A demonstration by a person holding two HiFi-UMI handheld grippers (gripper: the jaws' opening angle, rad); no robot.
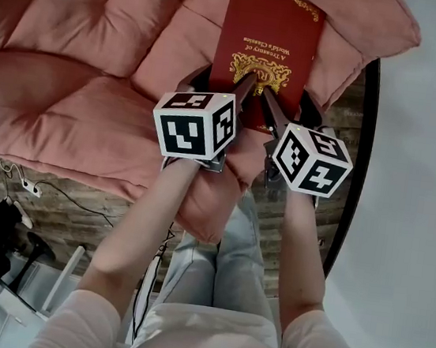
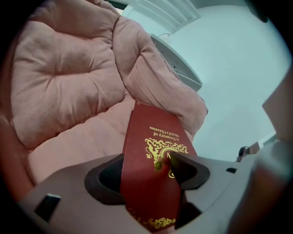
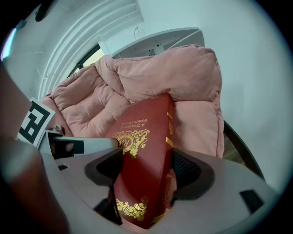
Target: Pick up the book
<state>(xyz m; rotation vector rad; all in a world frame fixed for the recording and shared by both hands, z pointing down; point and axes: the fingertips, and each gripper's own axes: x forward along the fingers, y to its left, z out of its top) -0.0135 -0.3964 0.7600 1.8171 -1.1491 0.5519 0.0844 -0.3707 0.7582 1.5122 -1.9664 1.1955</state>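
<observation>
A dark red book (image 1: 269,41) with gold lettering and ornament is held over the pink cushions, its near end caught by both grippers. My left gripper (image 1: 244,85) is shut on the book's near left part; in the left gripper view the book (image 2: 153,169) stands between the jaws of the left gripper (image 2: 151,173). My right gripper (image 1: 269,96) is shut on the near right part, by the spine; the right gripper view shows the book (image 3: 144,160) pinched upright between the pads of the right gripper (image 3: 146,171).
A large pink cushioned chair (image 1: 81,64) fills the left and far side. Its dark round frame rim (image 1: 352,195) curves down the right. A wooden floor (image 1: 55,203) with a white power strip (image 1: 29,187) and cables lies at lower left. The person's legs (image 1: 223,257) are below.
</observation>
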